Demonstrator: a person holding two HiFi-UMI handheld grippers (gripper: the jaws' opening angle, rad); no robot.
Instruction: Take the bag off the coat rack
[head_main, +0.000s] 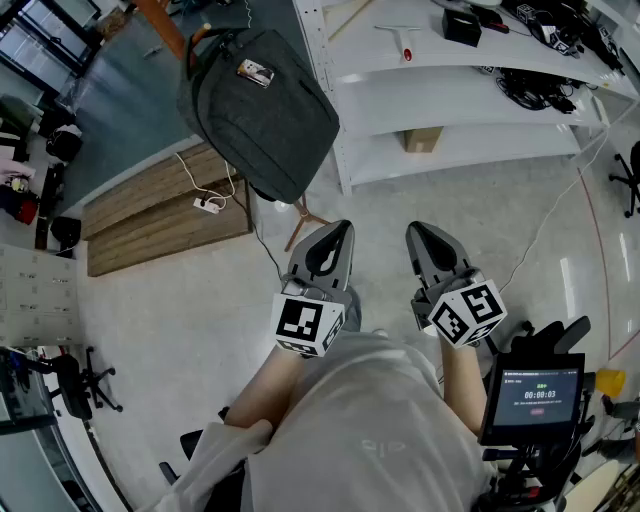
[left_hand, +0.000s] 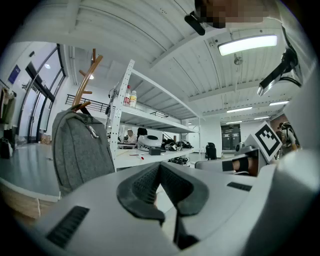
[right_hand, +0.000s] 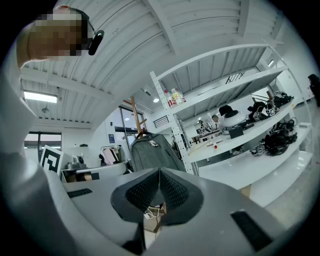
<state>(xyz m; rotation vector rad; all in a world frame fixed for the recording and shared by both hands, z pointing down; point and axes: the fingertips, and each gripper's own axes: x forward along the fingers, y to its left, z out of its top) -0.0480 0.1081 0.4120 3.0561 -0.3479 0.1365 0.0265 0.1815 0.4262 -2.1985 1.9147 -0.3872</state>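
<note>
Bag (head_main: 262, 112) hangs by its handle on coat rack (head_main: 163, 28) (untouched); left gripper (head_main: 336, 234), right gripper (head_main: 422, 234) pressed together, empty; parked near body, likely pre-reach.

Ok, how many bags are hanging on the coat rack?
1: a grey backpack hangs on the wooden coat rack, beside the white shelving. Its far side could hide another.

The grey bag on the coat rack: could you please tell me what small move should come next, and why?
Probably reach the left gripper forward and to the left, toward the bag and its top handle. The bag hangs untouched on the coat rack, while the left gripper and the right gripper both sit close to the body, jaws together on nothing.
</note>
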